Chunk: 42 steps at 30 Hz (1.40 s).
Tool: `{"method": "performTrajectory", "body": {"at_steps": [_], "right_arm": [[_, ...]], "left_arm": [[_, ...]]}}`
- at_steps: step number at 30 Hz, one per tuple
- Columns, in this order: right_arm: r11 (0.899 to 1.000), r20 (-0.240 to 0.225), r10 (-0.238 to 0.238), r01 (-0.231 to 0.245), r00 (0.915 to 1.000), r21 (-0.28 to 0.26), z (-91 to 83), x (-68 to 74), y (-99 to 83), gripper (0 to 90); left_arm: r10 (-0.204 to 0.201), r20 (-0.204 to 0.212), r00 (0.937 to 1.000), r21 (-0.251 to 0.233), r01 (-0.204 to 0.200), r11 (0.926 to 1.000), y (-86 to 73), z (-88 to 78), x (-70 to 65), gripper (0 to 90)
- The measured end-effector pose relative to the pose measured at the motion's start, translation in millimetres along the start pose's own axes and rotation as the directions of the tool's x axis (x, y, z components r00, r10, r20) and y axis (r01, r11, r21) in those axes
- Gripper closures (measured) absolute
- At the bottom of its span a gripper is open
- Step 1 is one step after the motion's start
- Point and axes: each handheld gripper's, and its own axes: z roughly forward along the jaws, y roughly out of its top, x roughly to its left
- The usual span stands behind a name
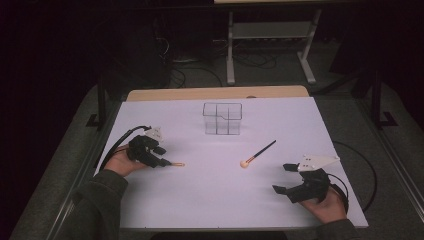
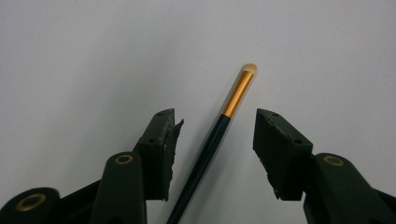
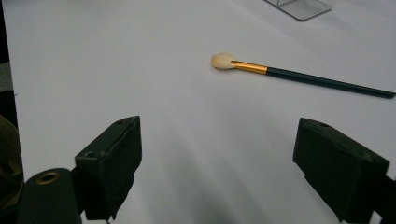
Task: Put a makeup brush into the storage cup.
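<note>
I am straddling the small brush (image 2: 212, 144), lying on the near-left bench (image 1: 210, 200), with my left tool (image 2: 215, 123), half open and not yet gripping. It looks light, stiff, slippery; I am aiming mid-handle.

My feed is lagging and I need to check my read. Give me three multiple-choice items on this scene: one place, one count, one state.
1. Where is the clear organizer?
A. far middle of the table
B. by the right gripper
C. off the table

2. How many brushes lie on the table?
A. one
B. two
C. three

3. The left gripper is:
A. clamped on the organizer
B. open around a slim brush
C. shut on nothing

Key: 1 A, it stands beyond both brushes. 2 B, slim brush and fluffy brush. 3 B, gaps show either side of the handle.
</note>
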Motion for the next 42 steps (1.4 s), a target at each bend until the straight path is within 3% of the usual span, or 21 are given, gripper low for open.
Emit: {"method": "performTrajectory", "body": {"at_steps": [3,6,13,32,35,36,37,38,42], "right_arm": [[1.0,-0.001,0.006,-0.006,1.0,-0.001,-0.2,-0.1,-0.3,14.5],[1.0,-0.004,0.004,-0.004,1.0,0.001,0.3,-0.7,-0.5,14.5],[1.0,-0.005,0.004,-0.004,1.0,0.001,-0.3,-1.2,-0.9,14.5],[1.0,-0.007,0.008,-0.009,0.9999,-0.009,-1.0,-1.9,-0.7,14.5],[1.0,-0.008,0.009,-0.009,0.9999,-0.011,-1.4,-2.3,-0.6,14.5],[1.0,-0.008,0.008,-0.008,0.9999,-0.011,-1.2,-2.2,-0.4,14.5],[1.0,-0.008,0.008,-0.008,0.9999,-0.011,-1.2,-2.2,-0.4,14.5],[1.0,-0.008,0.006,-0.006,1.0,-0.009,-1.1,-1.7,0.0,14.5],[1.0,-0.009,0.006,-0.006,0.9999,-0.011,-1.5,-0.9,0.7,14.6]], "left_arm": [[0.008,-0.002,1.0,0.011,-0.008,0.9999,0.2,2.6,0.8,53.3],[0.03,0.003,0.9996,0.053,-0.03,0.9982,1.1,7.4,1.7,58.2],[0.036,0.024,0.9991,0.077,-0.038,0.9963,2.3,12.4,3.8,68.8],[0.048,0.038,0.9981,0.134,-0.053,0.9895,5.4,21.8,4.7,79.0],[0.08,0.022,0.9966,0.17,-0.082,0.9819,10.1,23.4,1.5,80.6],[0.096,0.015,0.9953,0.193,-0.097,0.9763,13.3,24.7,-0.1,81.2],[0.096,0.015,0.9953,0.193,-0.097,0.9763,13.3,24.7,-0.1,81.4],[0.109,0.009,0.994,0.213,-0.109,0.9709,15.9,25.4,-1.4,81.9],[0.094,0.01,0.9955,0.217,-0.094,0.9717,16.4,25.6,-0.3,83.0]]}}
